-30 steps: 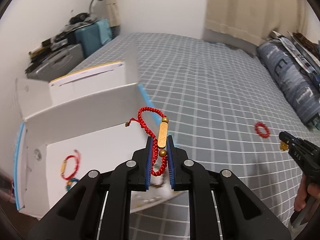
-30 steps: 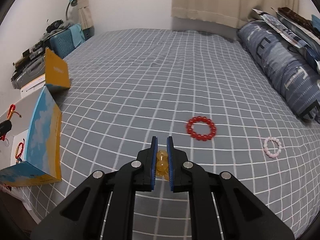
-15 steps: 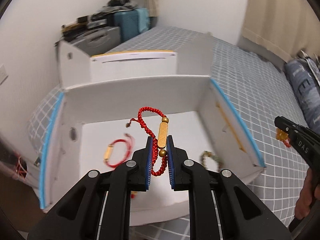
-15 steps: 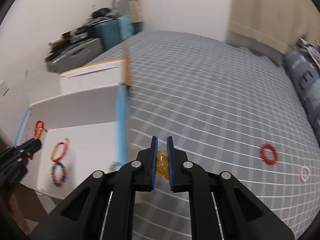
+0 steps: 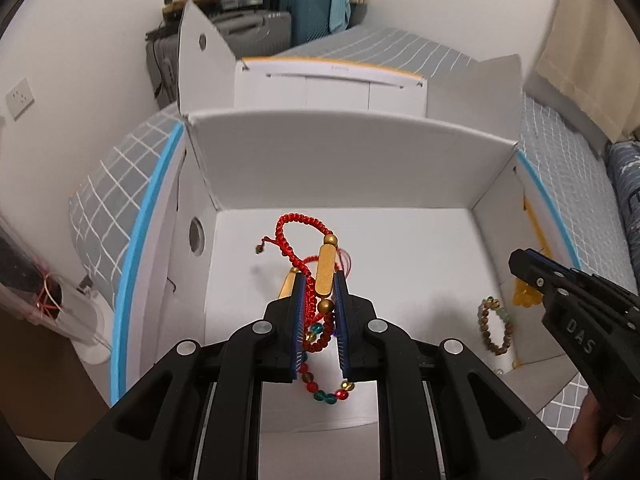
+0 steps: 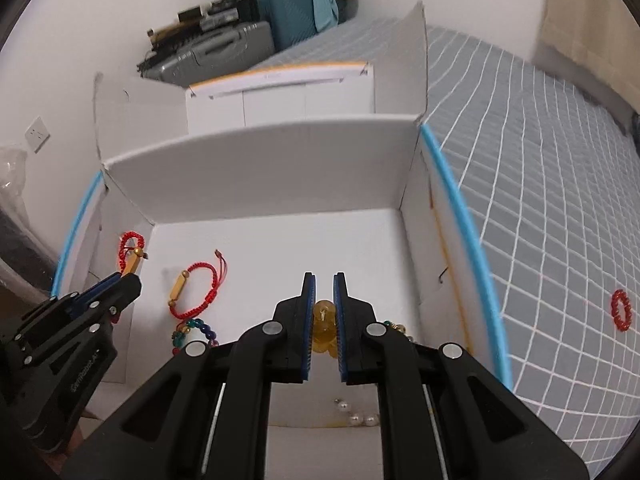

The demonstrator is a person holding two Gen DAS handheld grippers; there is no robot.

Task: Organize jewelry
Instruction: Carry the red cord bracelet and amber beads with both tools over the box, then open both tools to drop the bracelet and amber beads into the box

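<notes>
While both our grippers hang over the white box (image 5: 352, 160), each one is clamped on a piece of jewelry. Our left gripper (image 5: 319, 304) is closed on a red cord bracelet (image 5: 294, 236) with a gold bar, which stands up from between its pads above the box floor. Our right gripper (image 6: 324, 312) is closed on an amber bead bracelet (image 6: 323, 328), held over the near right part of the box.

On the box floor, toward its left wall, lies a second red cord bracelet (image 6: 192, 288) with a gold bar, and just nearer to us than that sits a multicolored bead bracelet (image 6: 196, 330). A brown bead bracelet (image 5: 496, 328) rests near the box's right wall. A few white pearls (image 6: 360, 416) lie close to the box's near wall; we cannot tell whether they are strung together.

Outside the box, to its right, a red bead bracelet (image 6: 621, 312) lies on the gray checked bed (image 6: 540, 160). Beyond the box's far wall stand suitcases (image 5: 280, 20) against the room wall.
</notes>
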